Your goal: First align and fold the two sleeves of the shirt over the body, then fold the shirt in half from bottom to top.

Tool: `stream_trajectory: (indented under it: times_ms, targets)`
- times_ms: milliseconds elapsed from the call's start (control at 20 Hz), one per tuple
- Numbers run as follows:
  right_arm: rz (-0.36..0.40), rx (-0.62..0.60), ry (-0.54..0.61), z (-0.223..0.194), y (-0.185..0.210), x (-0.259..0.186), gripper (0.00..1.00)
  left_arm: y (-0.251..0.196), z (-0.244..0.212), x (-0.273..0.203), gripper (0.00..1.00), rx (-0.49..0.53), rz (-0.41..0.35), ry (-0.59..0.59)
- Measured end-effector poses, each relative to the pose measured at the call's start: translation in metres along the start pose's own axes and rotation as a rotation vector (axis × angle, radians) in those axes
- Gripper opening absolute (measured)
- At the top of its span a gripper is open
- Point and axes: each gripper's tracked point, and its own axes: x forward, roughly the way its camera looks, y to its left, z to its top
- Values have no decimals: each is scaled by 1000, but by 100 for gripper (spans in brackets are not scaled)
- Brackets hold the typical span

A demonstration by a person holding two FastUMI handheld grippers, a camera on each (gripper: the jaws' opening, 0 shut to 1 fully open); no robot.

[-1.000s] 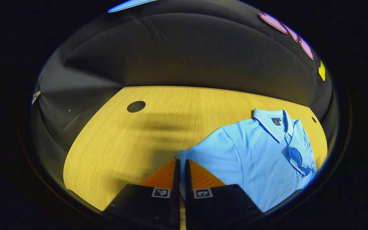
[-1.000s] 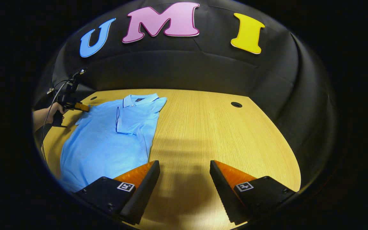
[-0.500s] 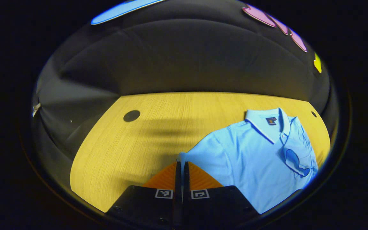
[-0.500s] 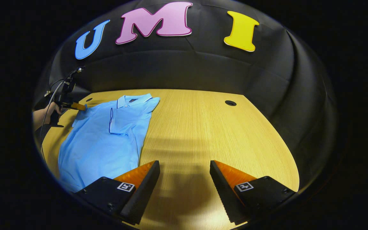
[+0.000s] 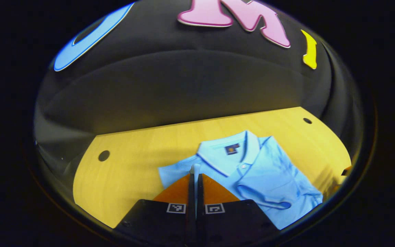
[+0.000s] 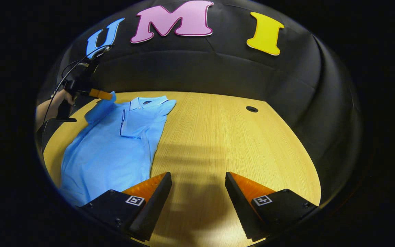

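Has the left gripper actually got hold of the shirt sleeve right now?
Touching. In the left gripper view the left gripper is shut with the sleeve edge pinched between its fingers; the right gripper view shows the sleeve lifted off the table at that gripper.

A light blue polo shirt [image 6: 108, 147] lay on the wooden table [image 6: 225, 144], one sleeve folded over its body. The left gripper [image 6: 110, 97], held by a hand [image 6: 60, 99], pinched the other sleeve [image 6: 98, 108] above the tabletop. The right gripper [image 6: 198, 178] hung spread wide over bare wood.

No readable text or labels.
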Motion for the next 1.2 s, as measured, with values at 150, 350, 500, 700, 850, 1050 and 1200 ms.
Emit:
stream_trajectory:
  times_ms: [150, 350, 500, 700, 850, 1050, 1200]
  targets:
    - [-4, 7, 3, -7, -1, -6, 98, -46, 3, -5, 6, -76, -94, -6]
    - [-16, 42, 10, -14, -4, -15, 98, -86, 4, -16, 11, -154, -200, -23]
    - [-24, 76, 18, -17, 0, -23, 98, -106, -1, -35, 48, -167, -271, -29]
    - [-4, 101, 23, -19, 18, -38, 98, -102, -13, -87, 97, -132, -264, -96]
    - [12, 98, 26, -22, 37, -52, 98, -90, -36, -135, 97, -96, -236, -110]
    - [51, 117, 56, -38, 73, -81, 98, -71, -79, -207, 98, -87, -179, -84]
    - [77, 84, 85, -56, 99, -103, 98, -53, -113, -255, 97, -117, -104, -81]
